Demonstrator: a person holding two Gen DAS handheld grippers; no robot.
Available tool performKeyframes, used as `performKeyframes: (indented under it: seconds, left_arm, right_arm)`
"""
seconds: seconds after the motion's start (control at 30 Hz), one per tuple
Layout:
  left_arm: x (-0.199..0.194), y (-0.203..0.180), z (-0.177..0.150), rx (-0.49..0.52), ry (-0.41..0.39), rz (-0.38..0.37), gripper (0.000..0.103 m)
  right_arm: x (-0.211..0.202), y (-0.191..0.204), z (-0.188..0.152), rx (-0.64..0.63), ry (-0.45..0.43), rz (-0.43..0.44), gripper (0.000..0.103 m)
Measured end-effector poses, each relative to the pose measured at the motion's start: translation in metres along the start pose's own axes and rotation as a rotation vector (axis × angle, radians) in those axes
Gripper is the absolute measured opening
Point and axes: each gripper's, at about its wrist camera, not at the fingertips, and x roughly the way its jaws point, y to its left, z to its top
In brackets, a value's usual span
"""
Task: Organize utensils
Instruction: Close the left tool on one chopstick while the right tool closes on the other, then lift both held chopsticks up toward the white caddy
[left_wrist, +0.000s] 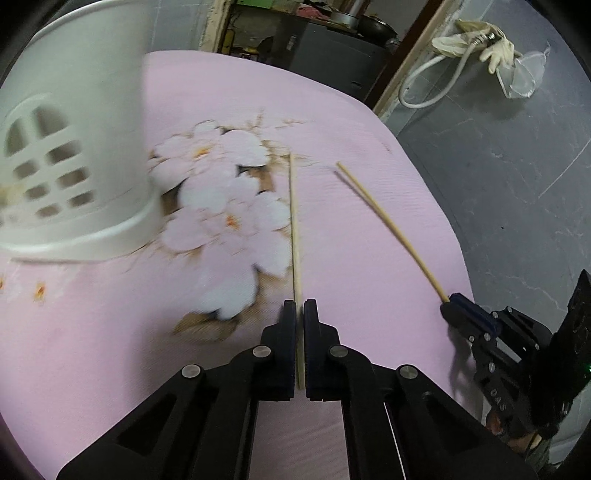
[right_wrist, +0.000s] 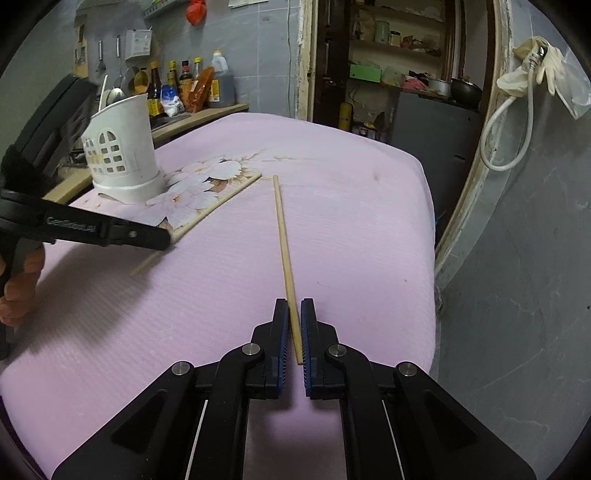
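Observation:
Two pale wooden chopsticks are over a pink floral tablecloth (left_wrist: 351, 110). My left gripper (left_wrist: 300, 306) is shut on one chopstick (left_wrist: 293, 221), which points ahead. My right gripper (right_wrist: 294, 306) is shut on the other chopstick (right_wrist: 282, 236); it also shows in the left wrist view (left_wrist: 388, 221), held by the right gripper (left_wrist: 448, 301). A white slotted utensil holder (left_wrist: 74, 147) stands at the far left; in the right wrist view the holder (right_wrist: 122, 151) has a spoon and sticks in it. The left gripper (right_wrist: 168, 236) and its chopstick (right_wrist: 218, 205) show there too.
The table's right edge drops to a grey floor (left_wrist: 498, 184). Bottles (right_wrist: 184, 85) line a counter behind the table. A doorway with shelves (right_wrist: 388, 55) is at the back. A white hose and gloves (right_wrist: 532, 74) hang on the right.

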Motion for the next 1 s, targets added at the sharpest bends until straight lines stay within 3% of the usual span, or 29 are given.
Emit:
performKeyframes:
  seconds: [0.33,0.53,0.6,0.7,1.0]
  left_arm:
    - [-0.039,0.026,-0.032,-0.047,-0.039,0.012,0.001]
    - [-0.054,0.022,-0.046,0.0,-0.016,0.035,0.002]
    - [-0.055,0.02,-0.045,0.019,-0.003,0.053,0.002]
    - [-0.056,0.014,-0.044,0.066,0.004,0.078,0.003]
    - [-0.033,0.011,-0.014,0.094,0.045,0.071,0.005]
  right_arm:
    - [-0.003,0.006,-0.003,-0.007,0.024,0.048,0.004]
    - [0.0,0.013,0.006,-0.047,0.052,0.11,0.008]
    - [0.005,0.012,0.012,-0.05,0.062,0.131,0.011]
    - [0.017,0.011,0.025,-0.059,0.084,0.162,0.026]
    - [0.06,0.014,0.065,-0.088,0.17,0.274,0.027]
